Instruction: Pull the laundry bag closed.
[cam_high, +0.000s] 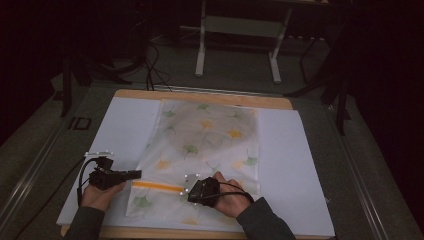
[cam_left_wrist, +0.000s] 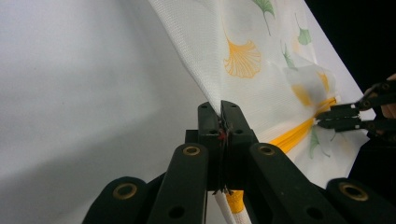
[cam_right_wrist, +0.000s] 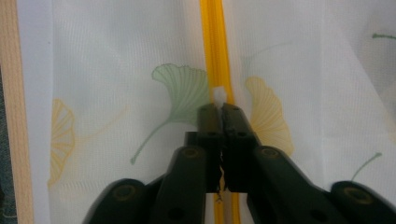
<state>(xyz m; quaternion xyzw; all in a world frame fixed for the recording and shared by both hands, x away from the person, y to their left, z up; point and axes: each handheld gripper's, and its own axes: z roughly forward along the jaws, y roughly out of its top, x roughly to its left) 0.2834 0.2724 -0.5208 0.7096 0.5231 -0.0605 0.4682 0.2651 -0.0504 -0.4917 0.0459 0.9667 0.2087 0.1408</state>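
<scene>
Left gripper (cam_left_wrist: 220, 109) clamped on mesh laundry bag (cam_high: 210, 135) edge; right gripper (cam_right_wrist: 220, 111) pinches white zipper pull (cam_right_wrist: 220, 95). Mesh likely light, limp; hold taut beside the yellow zipper (cam_right_wrist: 212, 46).

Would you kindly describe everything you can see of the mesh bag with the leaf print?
The mesh bag is a white, see-through net pouch printed with green and orange ginkgo leaves. It lies mostly flat on the white sheet covering the table. An orange zipper crosses its near end. The left gripper is shut on its left edge, lifting it slightly; the right gripper pinches the small white zipper pull.
</scene>
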